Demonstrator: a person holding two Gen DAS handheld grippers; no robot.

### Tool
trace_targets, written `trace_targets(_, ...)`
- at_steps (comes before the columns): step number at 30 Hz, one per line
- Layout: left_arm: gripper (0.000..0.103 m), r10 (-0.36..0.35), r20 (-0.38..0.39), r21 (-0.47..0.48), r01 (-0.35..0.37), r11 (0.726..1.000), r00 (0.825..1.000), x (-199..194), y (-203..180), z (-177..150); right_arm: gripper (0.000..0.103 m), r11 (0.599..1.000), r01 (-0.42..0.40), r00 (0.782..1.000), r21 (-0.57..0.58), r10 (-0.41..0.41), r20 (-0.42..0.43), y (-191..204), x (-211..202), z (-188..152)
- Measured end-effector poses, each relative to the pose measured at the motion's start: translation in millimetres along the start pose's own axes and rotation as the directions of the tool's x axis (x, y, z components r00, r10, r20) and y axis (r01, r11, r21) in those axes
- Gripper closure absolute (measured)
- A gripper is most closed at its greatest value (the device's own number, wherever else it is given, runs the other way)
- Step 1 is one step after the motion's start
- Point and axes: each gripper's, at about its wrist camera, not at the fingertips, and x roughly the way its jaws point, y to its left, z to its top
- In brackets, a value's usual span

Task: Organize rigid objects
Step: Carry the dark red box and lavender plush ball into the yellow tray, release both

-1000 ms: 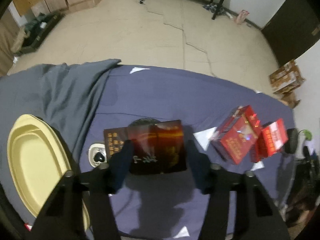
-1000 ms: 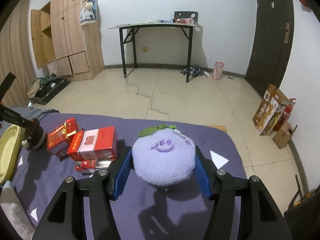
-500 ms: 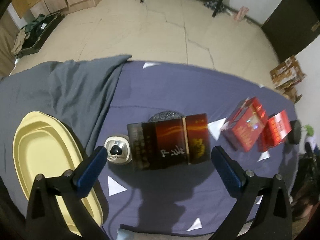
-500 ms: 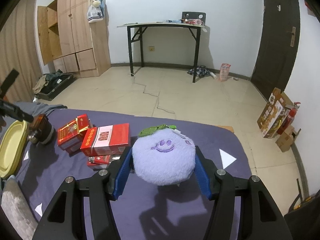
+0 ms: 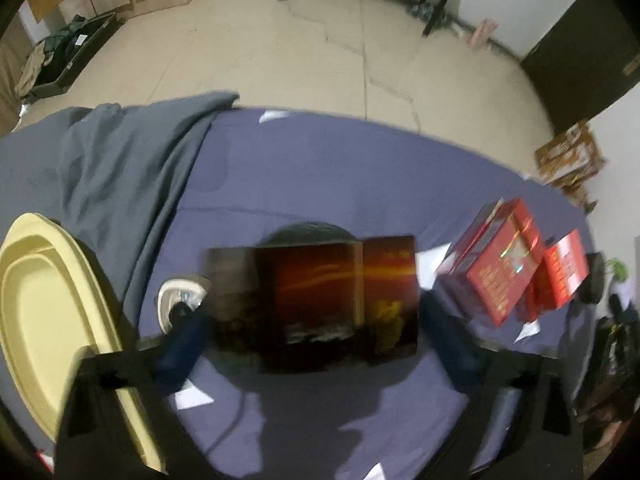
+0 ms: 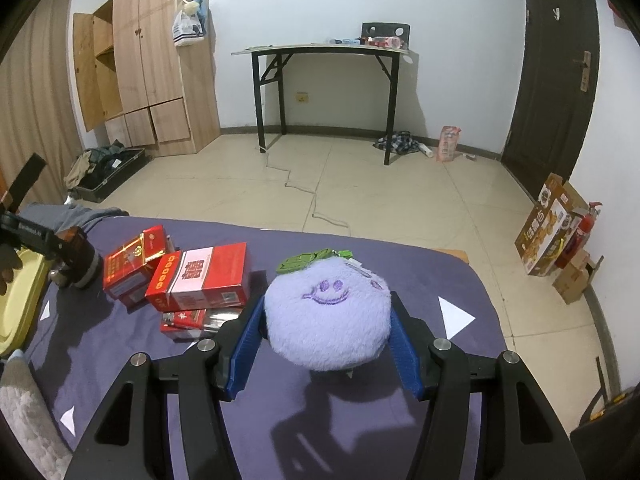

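My left gripper (image 5: 312, 336) has its jaws wide apart around a dark red-brown box (image 5: 316, 304) that lies on the purple cloth (image 5: 320, 184); the view is blurred and contact cannot be told. A white round object (image 5: 176, 300) sits beside the left finger. Red boxes (image 5: 504, 272) lie to the right; they also show in the right wrist view (image 6: 196, 276). My right gripper (image 6: 326, 344) is shut on a lilac plush toy (image 6: 328, 316) with a stitched smile and a green leaf, held just above the cloth.
A yellow tray (image 5: 36, 320) lies at the left table edge, next to a grey cloth (image 5: 120, 168). White paper triangles (image 6: 454, 316) mark the purple cloth. The far table edge drops to a tiled floor. A black folding table (image 6: 324, 80) stands by the wall.
My left gripper let go of the dark box, opened wide and pulled back, then came down around it again. My right gripper has risen slightly with the plush toy.
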Motion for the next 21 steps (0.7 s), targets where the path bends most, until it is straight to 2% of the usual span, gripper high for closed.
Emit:
trace_targets(3, 0.014, -0.020, 0.014, 0.015, 0.020, 1.000, 1.000, -10.9, 3.2, 3.2, 0.045, 1.000, 0.015, 1.000, -0.005, -0.015, 0.018, 3.8, -6.9, 1.3)
trace_targets(6, 0.014, -0.087, 0.064, 0.000, 0.087, 0.996, 0.994, -41.9, 15.7, 4.0, 0.045, 1.000, 0.009, 0.999, -0.008, -0.008, 0.052, 12.8, -23.8, 7.5)
trace_targets(9, 0.014, -0.141, 0.135, -0.022, 0.146, 0.989, 0.981, -90.1, 44.1, 5.8, 0.045, 0.998, -0.061, 0.995, -0.017, 0.062, 0.072, 33.2, -44.5, 28.0)
trace_targets(11, 0.014, -0.131, 0.188, -0.027, 0.138, 0.990, 0.973, -122.6, 69.3, 5.0, 0.045, 0.990, -0.106, 0.990, -0.091, 0.114, 0.087, 66.2, -62.6, 51.7)
trace_targets(13, 0.014, -0.088, 0.238, -0.038, 0.100, 0.994, 0.967, -162.0, 107.2, 1.4, 0.045, 0.975, -0.163, 0.978, -0.152, 0.180, 0.103, 99.3, -79.9, 73.9)
trace_targets(15, 0.013, -0.047, 0.283, -0.064, 0.068, 0.996, 0.958, -195.9, 146.3, -4.2, 0.045, 0.946, -0.269, 0.951, -0.184, 0.291, 0.108, 146.6, -97.9, 102.6)
trace_targets(17, 0.013, -0.015, 0.305, -0.088, 0.044, 0.995, 0.952, -216.6, 180.5, -11.2, 0.045, 0.904, -0.383, 0.911, -0.191, 0.404, 0.084, 199.1, -106.5, 122.4)
trace_targets(19, 0.013, 0.018, 0.316, -0.116, 0.019, 0.993, 0.949, -228.6, 214.1, -21.5, 0.045, 0.858, -0.481, 0.865, -0.182, 0.498, 0.059, 246.0, -105.6, 129.3)
trace_targets(21, 0.013, 0.032, 0.304, -0.142, 0.012, 0.990, 0.952, -217.1, 240.7, -30.4, 0.045, 0.814, -0.553, 0.827, -0.179, 0.563, 0.006, 306.9, -90.9, 120.6)
